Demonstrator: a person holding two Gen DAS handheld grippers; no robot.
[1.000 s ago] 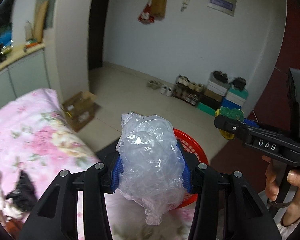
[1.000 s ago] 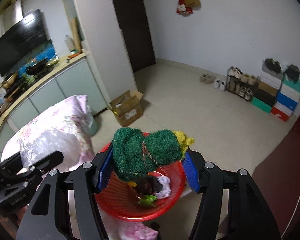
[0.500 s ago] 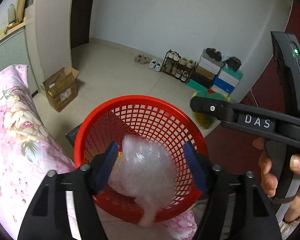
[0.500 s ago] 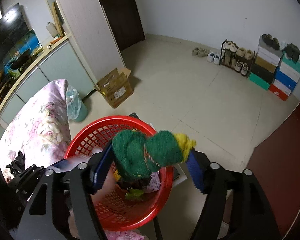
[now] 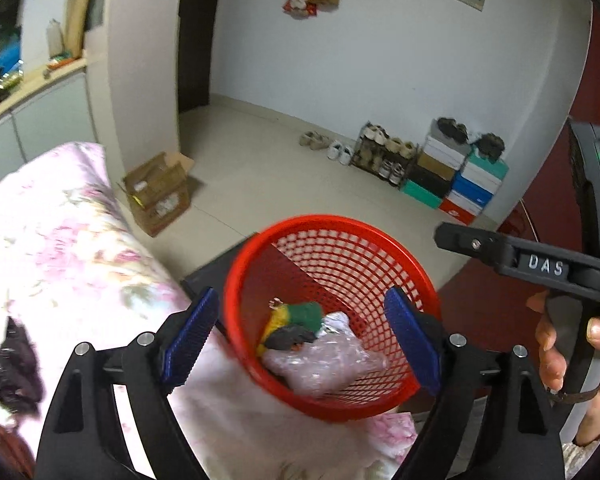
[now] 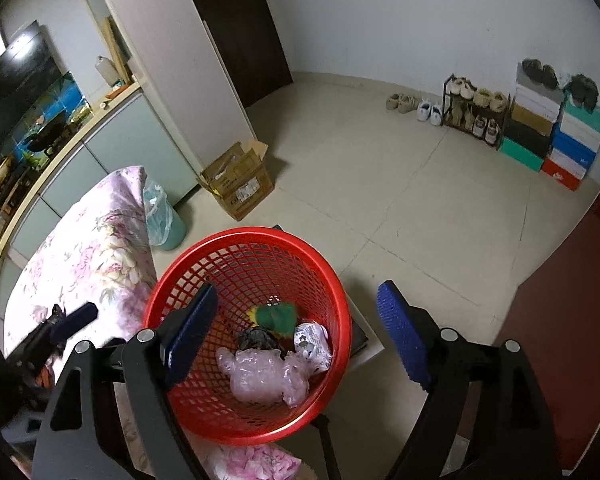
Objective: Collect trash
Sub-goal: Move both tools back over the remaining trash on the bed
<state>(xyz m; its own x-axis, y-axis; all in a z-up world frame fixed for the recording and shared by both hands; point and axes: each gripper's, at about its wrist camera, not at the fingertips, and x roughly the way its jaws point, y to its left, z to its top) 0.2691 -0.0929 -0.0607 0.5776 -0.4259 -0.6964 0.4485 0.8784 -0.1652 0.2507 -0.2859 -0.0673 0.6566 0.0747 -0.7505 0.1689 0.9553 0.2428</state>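
Drop step just done, both loads in. Crumpled clear plastic bag lying at bottom of round red plastic mesh basket, touching black crumpled scrap. Green-and-yellow scouring pad bundle beside it, further in. White printed wrapper against basket wall on right. Nothing seen hanging over the rim.

Left tongs have just been opening, blue pads now spread wide either side of basket, nothing between them, nothing gripped. Right tongs likewise just opened, wide apart, empty, basket contents visible below the gap. Right tongs body also seen from left wrist view at right edge, held by a hand.

Basket resting at end of pink floral-covered bed, partly on a dark flat thing underneath; exact support hard to tell.

Next, probably: lift both tongs clear of basket, swing back over bed, look for more trash. Dark crumpled item on bedcover at left looks like a candidate; needs a pinch on soft, loose material, so close low on it. Risk: knocking the basket rim while pulling out.

Further out: open cardboard box on tiled floor, small bin with pale plastic liner beside bed, contents not visible.
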